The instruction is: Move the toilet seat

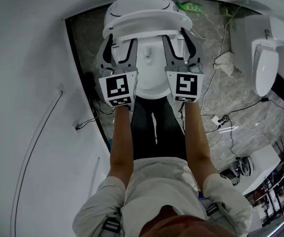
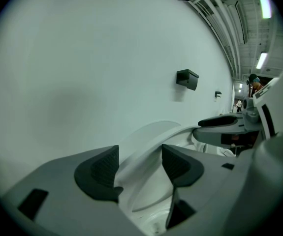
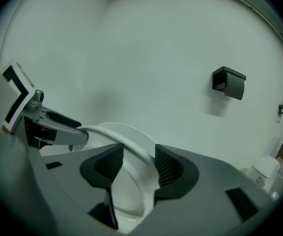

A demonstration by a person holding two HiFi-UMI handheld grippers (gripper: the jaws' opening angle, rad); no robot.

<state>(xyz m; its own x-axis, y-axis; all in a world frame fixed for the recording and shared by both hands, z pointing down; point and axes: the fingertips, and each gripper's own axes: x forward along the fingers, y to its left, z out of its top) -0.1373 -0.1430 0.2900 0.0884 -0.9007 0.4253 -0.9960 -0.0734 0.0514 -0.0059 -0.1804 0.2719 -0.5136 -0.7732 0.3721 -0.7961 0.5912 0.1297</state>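
Observation:
The white toilet seat (image 1: pixel 146 22) is tilted up over the bowl (image 1: pixel 149 80), with the lid (image 1: pixel 142 1) behind it. My left gripper (image 1: pixel 119 39) grips the seat's front rim on its left side, and my right gripper (image 1: pixel 177 36) grips it on the right side. In the left gripper view the seat rim (image 2: pixel 146 149) runs between the dark pads of the left gripper (image 2: pixel 139 166), filling the gap. In the right gripper view the rim (image 3: pixel 131 144) passes between the pads of the right gripper (image 3: pixel 139 163). Each gripper also shows in the other's view.
A white wall curves along the left, carrying a black box (image 2: pixel 187 78). On the marbled floor to the right lie a crumpled rag (image 1: pixel 225 63) and cables (image 1: pixel 230 117). A second toilet (image 1: pixel 267 53) stands at the far right. A green item (image 1: pixel 191 6) lies behind the lid.

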